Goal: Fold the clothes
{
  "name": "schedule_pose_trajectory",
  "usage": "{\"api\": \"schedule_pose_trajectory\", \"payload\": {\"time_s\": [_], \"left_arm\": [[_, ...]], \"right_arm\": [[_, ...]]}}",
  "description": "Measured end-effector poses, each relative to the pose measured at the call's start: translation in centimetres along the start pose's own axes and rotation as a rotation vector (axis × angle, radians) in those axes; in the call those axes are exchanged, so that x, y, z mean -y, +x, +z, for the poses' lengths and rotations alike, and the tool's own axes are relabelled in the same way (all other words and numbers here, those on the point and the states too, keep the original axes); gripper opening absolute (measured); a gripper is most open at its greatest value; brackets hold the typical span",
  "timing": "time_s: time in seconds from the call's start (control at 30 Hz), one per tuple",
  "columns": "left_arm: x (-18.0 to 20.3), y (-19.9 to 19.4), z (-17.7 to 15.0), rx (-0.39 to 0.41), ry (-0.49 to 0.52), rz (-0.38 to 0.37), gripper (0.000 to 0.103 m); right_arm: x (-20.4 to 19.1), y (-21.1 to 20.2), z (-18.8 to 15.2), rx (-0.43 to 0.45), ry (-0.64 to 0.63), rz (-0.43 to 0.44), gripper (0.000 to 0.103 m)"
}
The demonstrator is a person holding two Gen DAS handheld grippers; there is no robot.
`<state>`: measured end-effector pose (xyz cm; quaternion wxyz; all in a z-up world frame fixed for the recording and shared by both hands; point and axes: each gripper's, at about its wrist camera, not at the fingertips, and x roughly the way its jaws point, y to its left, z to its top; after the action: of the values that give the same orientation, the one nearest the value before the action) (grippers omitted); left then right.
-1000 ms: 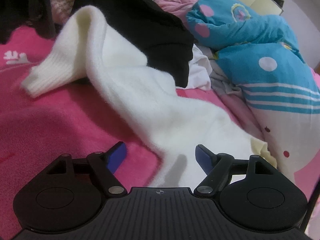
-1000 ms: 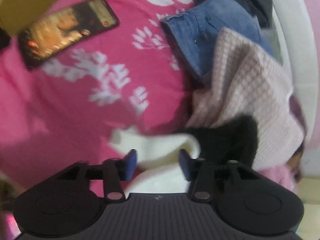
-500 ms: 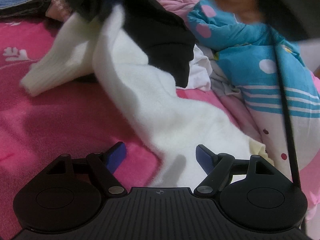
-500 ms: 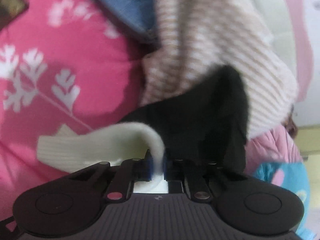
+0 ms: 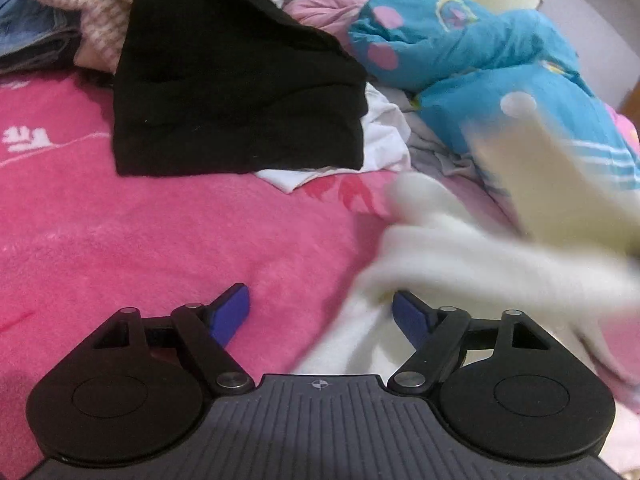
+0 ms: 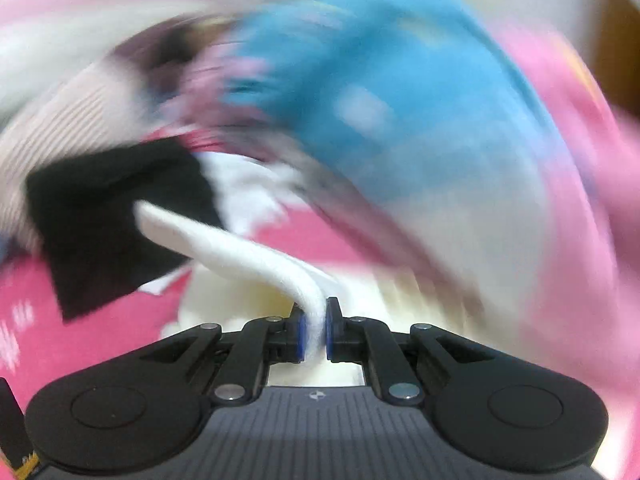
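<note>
pinching a sleeve of the cream sweater [image 6: 240,252], right gripper [image 6: 314,330]; left gripper [image 5: 320,312] jaws opening, fabric btwn, not pressed. sweater on pink blanket [image 5: 140,232]; soft, light, floppy, so grab hem/cuffs

Soft even light; right wrist view heavily motion-blurred, fisheye edges curved.

The cream-white fuzzy knit sweater [image 5: 460,248] lies crumpled on the pink fleece blanket [image 5: 160,232], to the right of the black folded garment [image 5: 236,92]. One ribbed sleeve [image 6: 248,252] is lifted off the blanket, arching up in a curved band; the rest is motion-blurred.
</note>
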<state>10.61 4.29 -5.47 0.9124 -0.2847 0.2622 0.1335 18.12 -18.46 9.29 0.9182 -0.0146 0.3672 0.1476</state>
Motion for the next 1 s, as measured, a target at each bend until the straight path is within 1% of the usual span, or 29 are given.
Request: {"api": "schedule_pose_trajectory", "payload": {"time_s": [0.07,0.17,0.23,0.27,0.3,0.33,0.37,0.4,0.5,0.57,0.6,0.67,0.73,0.83,0.9,0.93,0.97,1.0], "left_arm": [[0.4,-0.1,-0.3,0.001,0.032,0.001,0.086],[0.9,-0.2,-0.6,0.002,0.07,0.005,0.087],[0.8,-0.1,-0.6,0.002,0.075,0.004,0.087],[0.7,0.0,-0.6,0.001,0.074,0.002,0.087],[0.7,0.0,-0.5,0.001,0.074,0.001,0.087],[0.7,0.0,-0.5,0.001,0.074,0.001,0.087],[0.7,0.1,-0.5,0.0,0.075,0.002,0.087],[0.7,0.1,-0.5,-0.001,0.076,0.004,0.087],[0.8,0.0,-0.6,-0.002,0.08,0.008,0.087],[0.9,0.1,-0.6,-0.003,0.082,0.01,0.087],[0.9,0.1,-0.6,-0.003,0.083,0.011,0.087],[0.9,0.1,-0.6,-0.003,0.083,0.012,0.087],[0.9,0.2,-0.6,-0.002,0.083,0.011,0.087],[0.9,0.2,-0.6,-0.003,0.083,0.012,0.087],[0.9,0.2,-0.6,-0.003,0.084,0.014,0.087],[0.9,0.3,-0.6,-0.004,0.084,0.014,0.087],[0.9,0.3,-0.6,-0.005,0.083,0.014,0.087],[0.9,0.3,-0.6,-0.005,0.083,0.015,0.087]], "right_arm": [[5.0,0.6,-4.7,-0.061,0.254,0.027,0.008],[9.0,2.1,-10.9,-0.125,0.526,0.113,0.009],[9.4,2.4,-12.3,-0.116,0.593,0.157,0.011],[9.4,2.5,-12.9,-0.109,0.62,0.178,0.013],[9.5,2.2,-12.8,-0.109,0.62,0.182,0.019],[9.3,1.9,-12.5,-0.109,0.604,0.172,0.023],[8.9,1.4,-12.2,-0.104,0.571,0.152,0.032],[8.4,0.7,-11.8,-0.094,0.514,0.122,0.039],[6.9,-1.8,-10.9,-0.059,0.334,0.026,0.044],[5.5,-3.3,-10.6,-0.013,0.211,-0.041,0.046],[4.5,-3.4,-10.3,0.007,0.145,-0.06,0.05],[2.4,-2.9,-9.5,0.038,0.014,-0.084,0.055],[0.1,-1.7,-8.7,0.053,-0.116,-0.093,0.055],[-2.8,1.3,-8.0,0.056,-0.28,-0.098,0.055],[-4.0,3.5,-7.5,0.041,-0.362,-0.111,0.054],[-4.1,4.6,-7.3,0.018,-0.381,-0.123,0.053],[-4.2,5.8,-7.0,-0.009,-0.395,-0.137,0.044],[-4.0,6.5,-6.9,-0.028,-0.386,-0.15,0.025]]}}
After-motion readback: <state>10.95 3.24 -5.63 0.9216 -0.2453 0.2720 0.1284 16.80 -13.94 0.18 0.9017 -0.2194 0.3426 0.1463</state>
